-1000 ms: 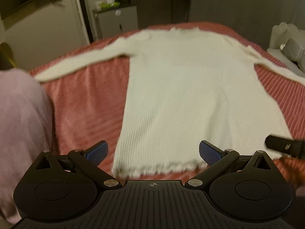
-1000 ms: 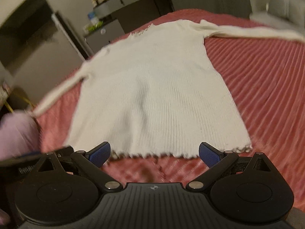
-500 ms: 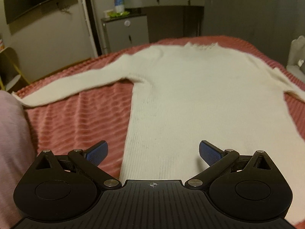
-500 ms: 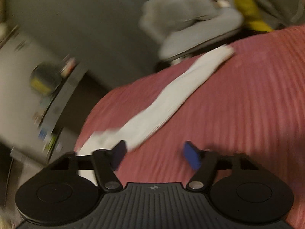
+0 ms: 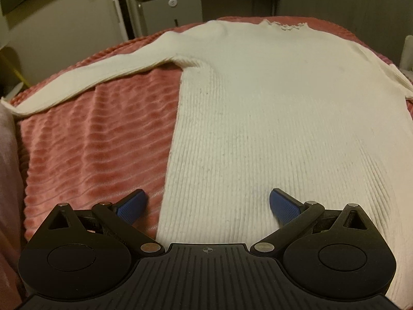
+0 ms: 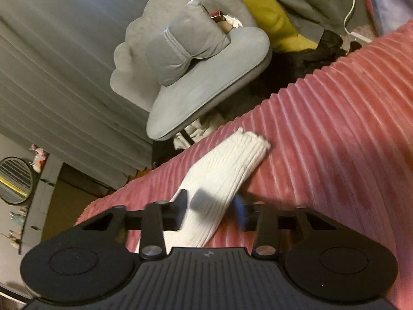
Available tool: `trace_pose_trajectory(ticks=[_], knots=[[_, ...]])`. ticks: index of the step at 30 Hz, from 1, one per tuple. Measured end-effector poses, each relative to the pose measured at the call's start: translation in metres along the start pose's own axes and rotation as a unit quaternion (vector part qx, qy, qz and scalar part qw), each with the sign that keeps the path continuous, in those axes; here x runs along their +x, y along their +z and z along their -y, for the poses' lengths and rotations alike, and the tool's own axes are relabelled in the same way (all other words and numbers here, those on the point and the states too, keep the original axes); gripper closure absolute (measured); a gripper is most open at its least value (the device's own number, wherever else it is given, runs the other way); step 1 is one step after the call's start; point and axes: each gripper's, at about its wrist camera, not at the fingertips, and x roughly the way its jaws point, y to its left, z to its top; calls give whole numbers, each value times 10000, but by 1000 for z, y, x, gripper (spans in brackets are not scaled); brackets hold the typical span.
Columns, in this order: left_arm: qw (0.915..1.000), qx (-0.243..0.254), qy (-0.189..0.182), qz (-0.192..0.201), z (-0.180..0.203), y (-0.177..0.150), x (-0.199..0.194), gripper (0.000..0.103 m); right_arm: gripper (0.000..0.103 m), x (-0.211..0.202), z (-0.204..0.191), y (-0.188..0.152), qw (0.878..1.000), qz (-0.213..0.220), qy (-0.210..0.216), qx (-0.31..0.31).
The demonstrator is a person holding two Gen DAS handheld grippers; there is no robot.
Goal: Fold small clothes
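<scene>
A cream ribbed sweater (image 5: pixel 271 108) lies flat, neck away from me, on a pink ribbed blanket (image 5: pixel 90 149). Its left sleeve (image 5: pixel 103 77) stretches out toward the left edge. My left gripper (image 5: pixel 206 206) hangs open low over the sweater's left side seam, one finger above the blanket and the other above the body. In the right wrist view the other sleeve (image 6: pixel 227 165) runs out to its cuff (image 6: pixel 253 142) near the bed edge. My right gripper (image 6: pixel 210 206) is closing, and the sleeve fills the gap between its pads, which touch it on both sides.
A grey cushioned chair (image 6: pixel 206 85) stands just past the bed edge beside the cuff, with dark clutter and a white cable behind it. A grey cabinet (image 5: pixel 170 10) stands beyond the far end of the bed. Pale pink fabric (image 5: pixel 7 180) lies at the left.
My right gripper swung away from the hem, rolled toward the right sleeve and closed around it. My left gripper moved forward and lower along the sweater's left side, still open.
</scene>
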Motion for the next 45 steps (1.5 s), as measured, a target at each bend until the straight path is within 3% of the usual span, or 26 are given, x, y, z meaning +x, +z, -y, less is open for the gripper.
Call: trace_pose_trajectory(ticks=[2, 6, 9, 12, 17, 18, 19, 20, 21, 23, 25, 27, 29, 32, 37, 40, 43, 44, 45], knots=[[9999, -119, -50, -80, -3, 2, 1, 0, 95, -1, -2, 0, 10000, -38, -67, -62], [9995, -171, -204, -170, -8, 4, 4, 0, 96, -25, -17, 0, 9995, 166, 75, -253], [9991, -221, -307, -178, -12, 4, 4, 0, 96, -58, -64, -13, 9882, 408, 454, -1408], [9989, -260, -362, -141, -14, 4, 0, 0, 96, -95, -120, -42, 9611, 455, 1222, -2435], [9961, -501, -722, -23, -23, 21, -19, 0, 93, -162, -207, -132, 8878, 156, 2884, -3582], [9955, -517, -789, 79, -23, 28, -25, 0, 87, -170, -218, -152, 8759, -35, 3106, -3693], [9947, -511, -865, 231, -23, 36, -32, 0, 62, -176, -225, -174, 8663, -368, 3294, -3737], [9938, -468, -938, 378, -22, 44, -38, 0, 49, -179, -227, -190, 8619, -604, 3397, -3717], [9926, -364, -1050, 496, -19, 54, -42, 0, 49, -181, -224, -205, 8597, -732, 3476, -3671], [9889, -125, -1319, 669, -8, 72, -46, 0, 49, -182, -210, -225, 8685, -701, 3329, -3606], [9853, 54, -1540, 744, 6, 88, -40, 0, 49, -174, -189, -237, 8933, -670, 2880, -3386], [9816, 102, -1817, 570, 20, 103, -23, 0, 50, -159, -164, -245, 9156, -845, 2423, -3096], [9772, -68, -2102, 276, 32, 116, -2, 0, 52, -144, -139, -251, 9295, -1162, 2145, -2765], [9710, -322, -2368, -15, 46, 128, 25, 0, 54, -129, -127, -259, 9297, -1363, 1814, -2901], [9677, -495, -2460, -249, 70, 139, 63, 1, 54, -121, -116, -259, 9301, -1441, 1867, -2816], [9627, -458, -2625, -480, 82, 140, 75, 19, 54, -113, -108, -268, 9306, -1548, 1762, -2811], [9688, -146, -2412, -558, 97, 145, 84, 37, 54, -111, -105, -272, 9331, -1582, 1734, -2726], [9713, 10, -2330, -489, 100, 147, 83, 55, 54, -109, -105, -271, 9331, -1570, 1736, -2730], [9735, 145, -2237, -462, 103, 150, 83, 85, 54, -109, -105, -270, 9330, -1539, 1734, -2754]])
